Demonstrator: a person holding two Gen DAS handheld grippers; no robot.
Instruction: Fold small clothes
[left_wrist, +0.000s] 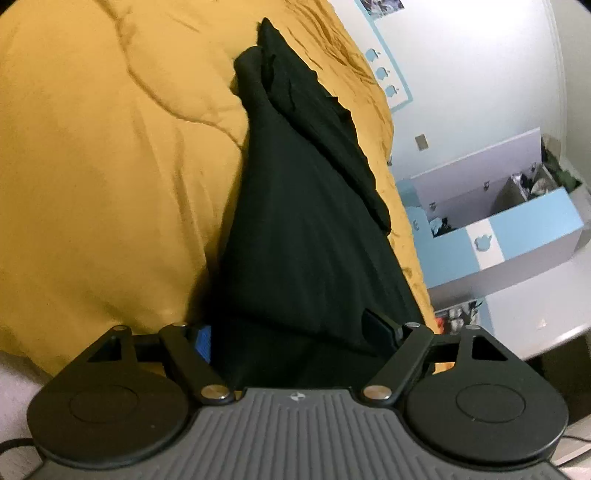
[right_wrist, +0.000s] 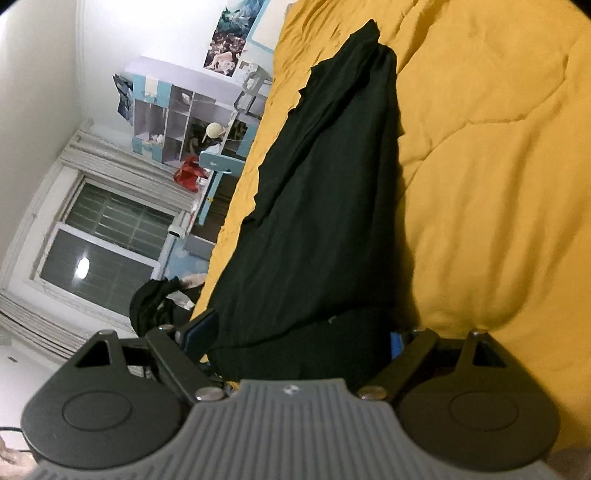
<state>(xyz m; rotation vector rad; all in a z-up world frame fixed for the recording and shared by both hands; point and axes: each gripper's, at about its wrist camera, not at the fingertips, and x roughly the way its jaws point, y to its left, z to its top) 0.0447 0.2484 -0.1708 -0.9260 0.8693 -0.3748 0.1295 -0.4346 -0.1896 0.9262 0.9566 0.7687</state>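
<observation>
Black garment (left_wrist: 295, 229) lies bunched in a long heap on the mustard-yellow quilt (left_wrist: 110, 166) of the bed, running away from both cameras. The left gripper (left_wrist: 291, 332) has its fingers (left_wrist: 380, 326) spread wide, the near end of the cloth lying between them; no squeeze shows. The right gripper (right_wrist: 295, 339) likewise has its fingers (right_wrist: 199, 330) set far apart astride the cloth's other near end, and whether they press on it I cannot tell. A window (right_wrist: 99, 243) shows beyond the bed
</observation>
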